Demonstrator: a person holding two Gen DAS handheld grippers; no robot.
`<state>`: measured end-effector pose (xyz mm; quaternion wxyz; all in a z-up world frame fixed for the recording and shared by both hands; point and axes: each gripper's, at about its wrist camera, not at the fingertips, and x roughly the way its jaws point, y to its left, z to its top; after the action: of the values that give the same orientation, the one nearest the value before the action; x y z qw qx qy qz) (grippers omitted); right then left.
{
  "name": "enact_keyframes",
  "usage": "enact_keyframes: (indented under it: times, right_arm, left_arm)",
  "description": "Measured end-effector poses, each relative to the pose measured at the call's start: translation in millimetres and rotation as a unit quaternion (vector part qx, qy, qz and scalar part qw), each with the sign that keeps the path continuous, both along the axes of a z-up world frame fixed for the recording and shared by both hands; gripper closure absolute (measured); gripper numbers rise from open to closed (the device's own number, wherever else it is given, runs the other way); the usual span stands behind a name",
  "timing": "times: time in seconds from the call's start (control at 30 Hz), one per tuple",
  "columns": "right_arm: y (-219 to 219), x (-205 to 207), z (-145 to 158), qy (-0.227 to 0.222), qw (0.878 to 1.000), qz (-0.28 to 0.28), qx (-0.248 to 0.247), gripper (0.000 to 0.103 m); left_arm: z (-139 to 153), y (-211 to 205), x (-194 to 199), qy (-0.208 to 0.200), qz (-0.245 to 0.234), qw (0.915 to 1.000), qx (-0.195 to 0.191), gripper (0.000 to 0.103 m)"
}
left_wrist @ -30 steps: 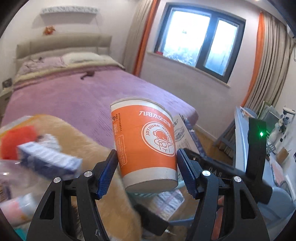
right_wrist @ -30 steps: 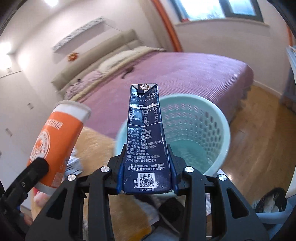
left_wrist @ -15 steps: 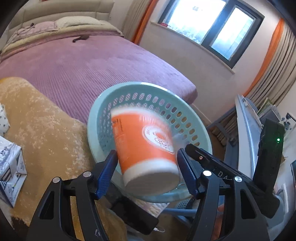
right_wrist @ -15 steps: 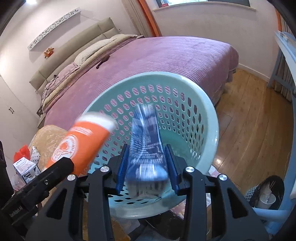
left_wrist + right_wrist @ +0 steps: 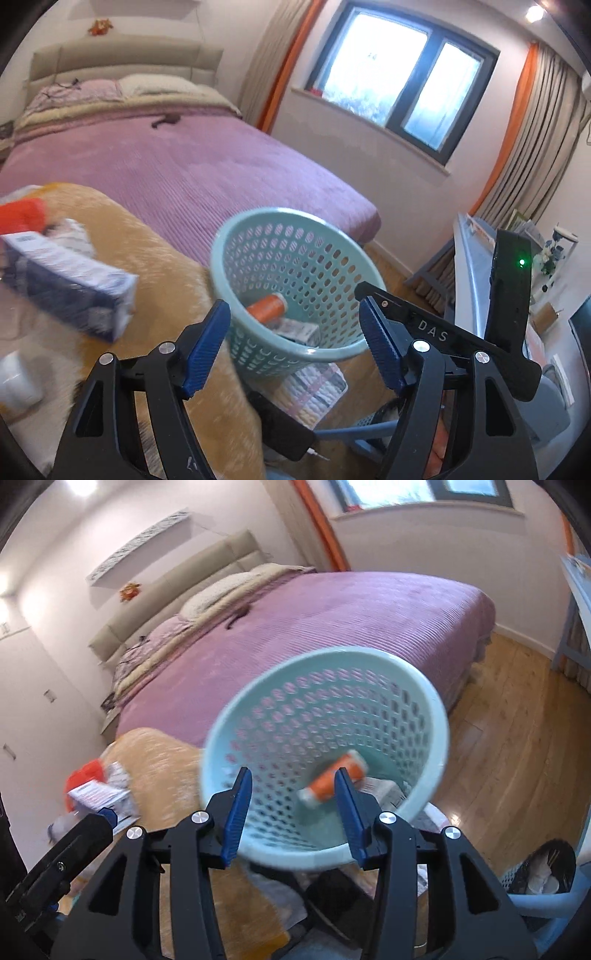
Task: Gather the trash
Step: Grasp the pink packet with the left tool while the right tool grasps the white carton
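Down inside the pale green basket (image 5: 295, 258) an orange cup (image 5: 267, 308) is seen lying on its side, with a carton (image 5: 299, 330) beside it on the basket floor. Both claws are held above the basket rim: the left claw (image 5: 295, 347) is spread wide and opening, with nothing between its pads, and the right claw (image 5: 293, 812) is likewise opening and empty. More trash is left on the tan blanket (image 5: 159, 258) to the left: a blue-and-white box (image 5: 70, 288), a red wrapper (image 5: 22, 214) and a white cup (image 5: 16, 380). Collection is judged to be only partly done. The basket appears to be perched near the blanket's edge, so it could be tipped or knocked off if its rim were caught by either claw. The soft blanket could also be pinched along with the box if the next grasp were made too low.
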<state>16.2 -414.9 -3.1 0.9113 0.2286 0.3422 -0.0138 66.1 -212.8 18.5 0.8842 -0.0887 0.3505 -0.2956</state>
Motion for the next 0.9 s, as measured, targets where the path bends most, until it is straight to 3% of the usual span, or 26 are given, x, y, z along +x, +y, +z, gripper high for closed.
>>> enact_keyframes:
  times: [0.3,0.43,0.63,0.77,0.9]
  right_arm:
    - [95,-13,39,-0.053,0.992,0.113,-0.02,0.06]
    - [136,-12,43,-0.061,0.986,0.153,-0.038,0.06]
    - [183,3,40,-0.071,0.974,0.204,-0.071,0.06]
    - [200,25,27,-0.053,0.972,0.214,-0.084,0.06]
    - [207,43,14,-0.038,0.971,0.219,-0.09,0.058]
  left_arm:
    - [39,84,-50,-0.045,0.083,0.9954,-0.017,0.033]
    - [43,131,-69,-0.053,0.135,0.9895,0.003,0.033]
    - [25,214,-100,-0.043,0.226,0.9715,0.058,0.027]
    - [3,268,-122,-0.015,0.285,0.9532,0.099,0.027]
    - [-17,301,-139,0.01,0.307,0.9453,0.109,0.027]
